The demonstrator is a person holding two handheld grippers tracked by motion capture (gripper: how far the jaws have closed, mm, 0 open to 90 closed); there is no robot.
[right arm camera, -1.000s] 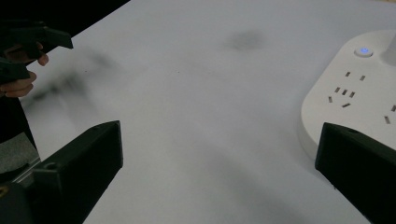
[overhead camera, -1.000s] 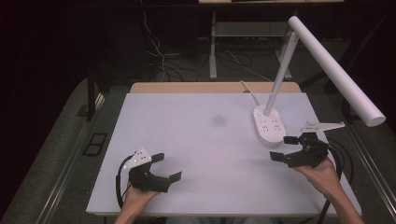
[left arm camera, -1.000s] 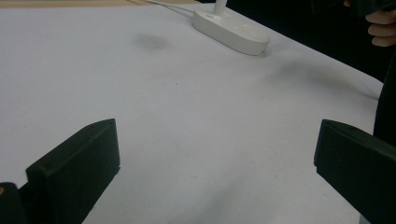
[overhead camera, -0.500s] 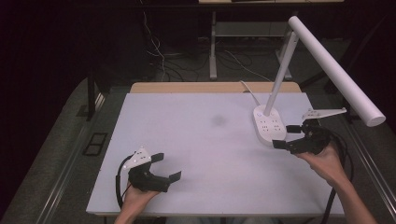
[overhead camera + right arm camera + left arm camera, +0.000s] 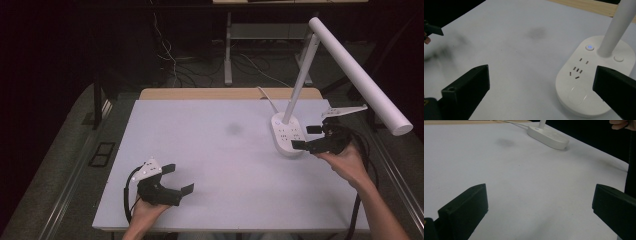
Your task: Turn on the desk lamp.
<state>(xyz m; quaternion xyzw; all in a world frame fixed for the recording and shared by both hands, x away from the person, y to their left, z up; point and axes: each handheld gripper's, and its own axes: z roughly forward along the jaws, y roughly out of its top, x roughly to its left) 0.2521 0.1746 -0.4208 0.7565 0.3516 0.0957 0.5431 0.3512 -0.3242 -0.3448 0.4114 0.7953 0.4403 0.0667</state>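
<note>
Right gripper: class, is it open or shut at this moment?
Open. In the right gripper view its two black jaws stand wide apart, and the right gripper holds nothing, poised beside the desk lamp base.

Right gripper has moved farther over the worktop, its jaws now beside the lamp base.

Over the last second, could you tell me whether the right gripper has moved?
Yes. In the high view the right gripper has moved up the table, away from the person, and slightly left. Its open jaws now overlap the near right of the lamp base, which stayed put.
</note>
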